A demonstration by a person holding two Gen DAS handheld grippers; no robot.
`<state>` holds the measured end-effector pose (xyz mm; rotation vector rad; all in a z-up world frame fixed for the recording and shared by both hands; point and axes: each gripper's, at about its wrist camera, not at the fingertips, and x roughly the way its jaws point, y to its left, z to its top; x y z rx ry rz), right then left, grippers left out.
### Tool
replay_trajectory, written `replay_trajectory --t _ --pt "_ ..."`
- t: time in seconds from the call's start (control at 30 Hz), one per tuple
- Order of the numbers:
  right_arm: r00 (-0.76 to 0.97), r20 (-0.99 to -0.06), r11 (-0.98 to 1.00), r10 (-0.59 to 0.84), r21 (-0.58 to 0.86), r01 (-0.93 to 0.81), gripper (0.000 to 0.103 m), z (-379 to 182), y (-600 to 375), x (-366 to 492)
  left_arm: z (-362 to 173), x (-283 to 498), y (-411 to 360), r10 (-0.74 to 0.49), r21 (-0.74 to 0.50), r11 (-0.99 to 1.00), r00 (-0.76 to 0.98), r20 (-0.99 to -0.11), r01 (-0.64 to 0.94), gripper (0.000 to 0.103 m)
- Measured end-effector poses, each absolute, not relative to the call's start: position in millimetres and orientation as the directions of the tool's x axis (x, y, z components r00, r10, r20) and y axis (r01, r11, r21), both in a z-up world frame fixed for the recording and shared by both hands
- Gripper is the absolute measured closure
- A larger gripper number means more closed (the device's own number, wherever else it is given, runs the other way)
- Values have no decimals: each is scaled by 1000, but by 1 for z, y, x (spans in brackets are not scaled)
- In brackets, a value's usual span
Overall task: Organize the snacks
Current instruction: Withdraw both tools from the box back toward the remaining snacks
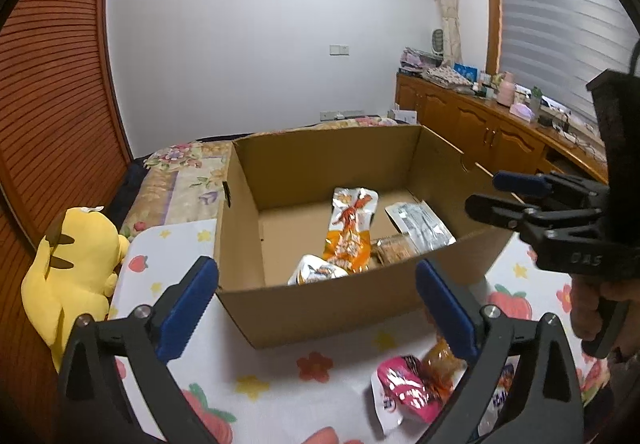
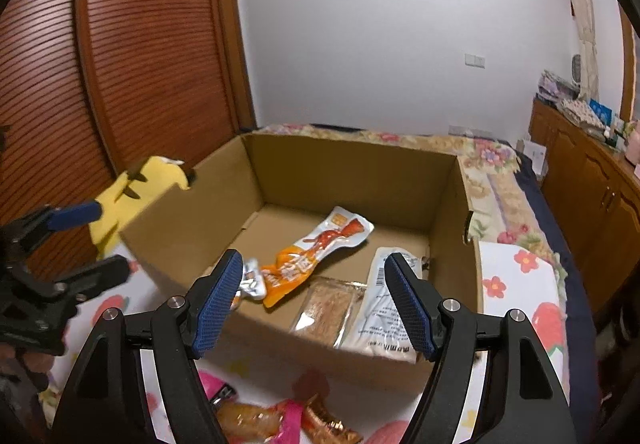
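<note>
cardboard box (image 1: 320, 308) sits open on a cloth printed with strawberries and flowers (image 1: 248, 376), and both wrist views look into it from the near side. the left wrist view alone shows the long wooden cabinet (image 1: 480, 124) cluttered with small items under the blinds (image 1: 560, 16), and the whole yellow plush toy (image 1: 76, 264) just left of the box; the right wrist view shows only the plush's top peeking past the box's left wall, plus the slatted wooden door (image 2: 132, 52) much larger. the right view sees deeper into the box: an orange and white snack packet (image 2: 308, 260) lies diagonally on the floor, a silvery packet (image 2: 252, 280) touches its near end, a clear-wrapped brown biscuit pack (image 2: 328, 308) lies against the near wall, and a white packet with printed text (image 2: 384, 308) is just beside it on the right. outside the box, on the cloth in front, lie a pink packet (image 1: 404, 392) and an amber wrapped snack (image 1: 440, 364), touching each other. the left gripper (image 1: 316, 308) hangs before the near wall with jaws spread wide and nothing between them. the right gripper (image 2: 316, 300) is over the near edge, jaws apart and empty. no snack is held by either.
</note>
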<state>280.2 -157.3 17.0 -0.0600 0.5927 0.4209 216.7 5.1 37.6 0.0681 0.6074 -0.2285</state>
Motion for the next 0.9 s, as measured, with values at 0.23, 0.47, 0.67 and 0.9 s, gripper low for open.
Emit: replay_trajectory --t 0.23,0.47,0.67,0.9 --pt "740 -548 898 391 49 -437 28 16 -164 244 34 197 8 -230 -30 965 784 -577 261 0" --pt "705 -572 879 419 61 -473 28 0 -164 214 24 175 15 -183 -1 975 806 -564 220 0" --pt "675 -612 872 412 51 -486 28 -26 -154 205 4 169 23 -169 5 978 805 -569 209 0" --pt "635 -656 867 409 62 -494 28 -57 -145 199 -23 162 28 -205 -11 969 784 -585 245 0"
